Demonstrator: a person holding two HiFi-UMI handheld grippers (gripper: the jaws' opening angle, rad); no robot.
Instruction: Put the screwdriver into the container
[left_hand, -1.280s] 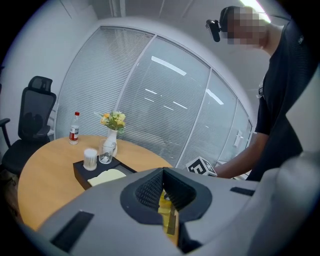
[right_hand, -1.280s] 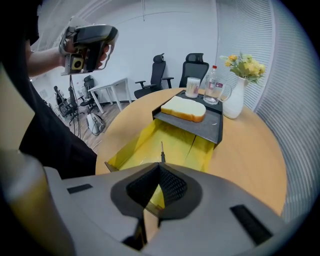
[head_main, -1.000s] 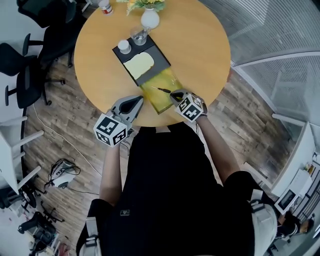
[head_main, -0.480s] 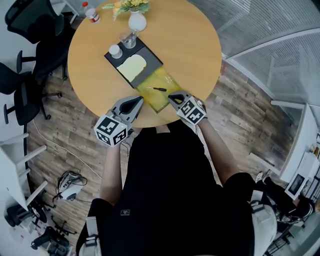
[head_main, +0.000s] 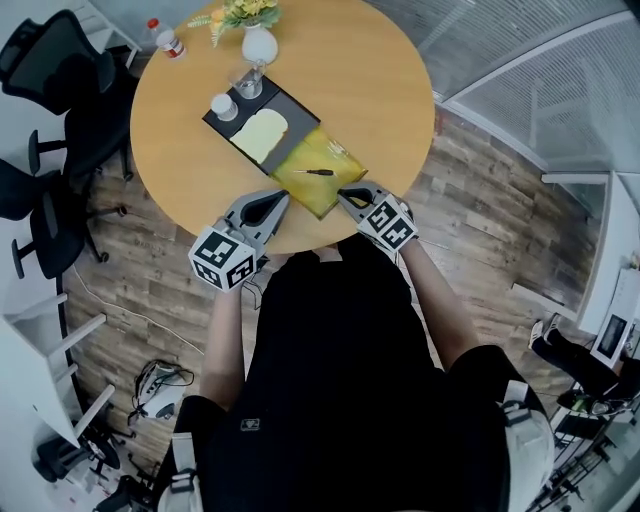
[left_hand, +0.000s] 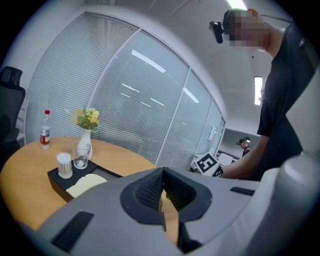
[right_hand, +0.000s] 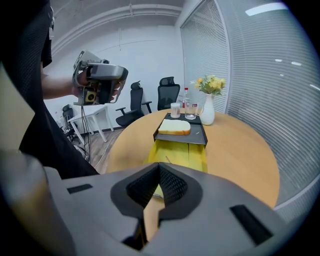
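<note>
The screwdriver (head_main: 316, 172) lies in the yellow container (head_main: 322, 198), which abuts the black tray (head_main: 296, 120) on the counter (head_main: 370, 90); the left tool (head_main: 275, 198) and right tool (head_main: 348, 192) are closed and empty, either side of its near corner; only the head view shows the screwdriver plainly.

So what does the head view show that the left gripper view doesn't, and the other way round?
Only the head view shows the screwdriver lying in the yellow container, plus the wooden floor. Only the left gripper view shows a second person far off and the head camera itself. Both show the round table, the black tray, the vase and the bottle.
</note>
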